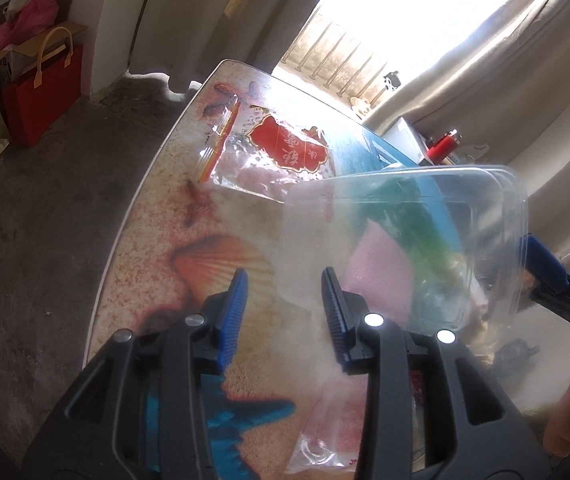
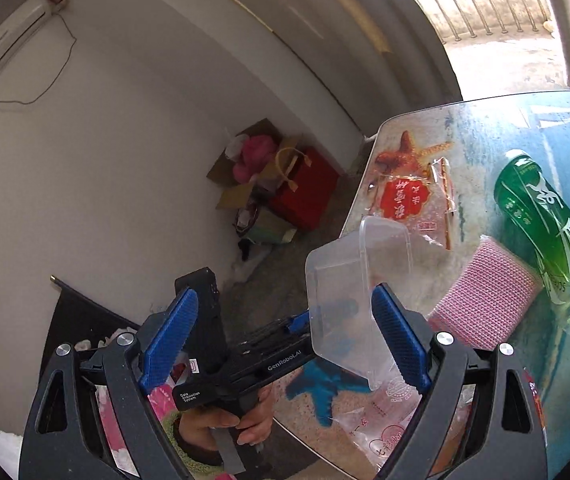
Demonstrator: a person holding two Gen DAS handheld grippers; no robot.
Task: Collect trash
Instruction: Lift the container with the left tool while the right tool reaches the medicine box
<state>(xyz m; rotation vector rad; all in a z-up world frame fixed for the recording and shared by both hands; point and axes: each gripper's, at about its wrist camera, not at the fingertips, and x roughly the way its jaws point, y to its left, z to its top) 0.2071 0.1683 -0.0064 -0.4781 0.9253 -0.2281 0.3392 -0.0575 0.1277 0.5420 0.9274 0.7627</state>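
The clear tub (image 2: 349, 264) hangs tilted over the near-left corner of the worktop (image 2: 485, 128), with its open mouth facing far. The left gripper (image 1: 285, 276) has its jaws partly apart. In the right wrist view they straddle the tub's left wall, but I cannot tell whether the pads actually press on it. The right gripper (image 2: 285, 292) has its jaws wide apart and empty, just near of the tub.

The remaining trash lies right and far of the tub:
- The pink sponge (image 2: 485, 296) is closest to the right jaws.
- The green bottle (image 2: 541, 216) lies on its side, its long axis running near to far.
- The red-label wrapper (image 2: 405, 196) is at the far-left edge.

The right hand looks better placed for the next pick, and there is open worktop between the pieces.
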